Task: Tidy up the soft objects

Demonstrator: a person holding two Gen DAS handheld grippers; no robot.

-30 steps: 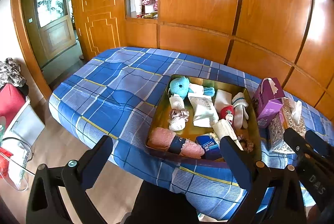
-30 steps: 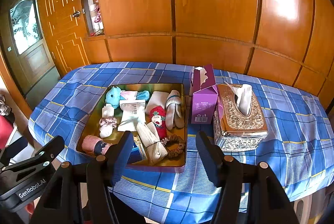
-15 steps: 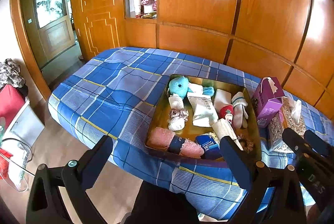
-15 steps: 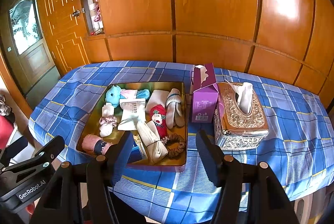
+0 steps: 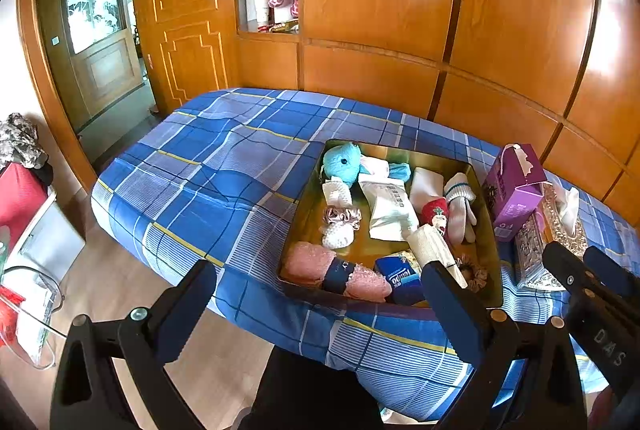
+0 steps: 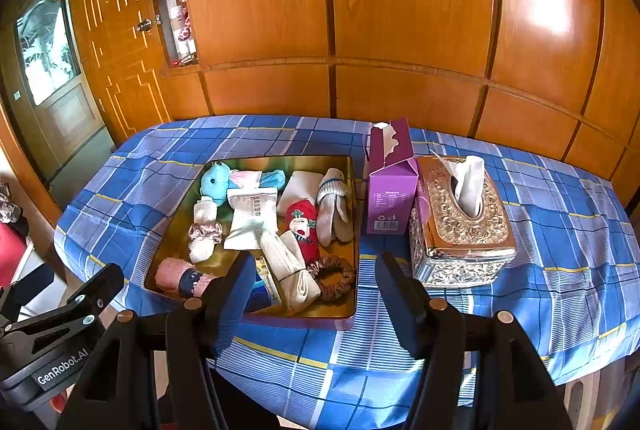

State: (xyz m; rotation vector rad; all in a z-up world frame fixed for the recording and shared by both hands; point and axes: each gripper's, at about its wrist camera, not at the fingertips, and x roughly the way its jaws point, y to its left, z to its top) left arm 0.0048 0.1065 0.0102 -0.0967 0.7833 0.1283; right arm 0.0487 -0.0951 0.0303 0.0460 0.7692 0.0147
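while both tools hung at the bottom of their frames, the left gripper [image 5: 320,294] and right gripper [image 6: 316,286] stood with jaws apart, nothing between them. soft objects filled the gold tray [image 6: 352,189], centre frame, left of the purple box [image 6: 390,189].

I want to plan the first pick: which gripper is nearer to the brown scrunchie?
Right. The right gripper frames the brown scrunchie just ahead; the left gripper sits further left.

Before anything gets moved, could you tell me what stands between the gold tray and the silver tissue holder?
A purple carton stands there, seen best in the right wrist view.
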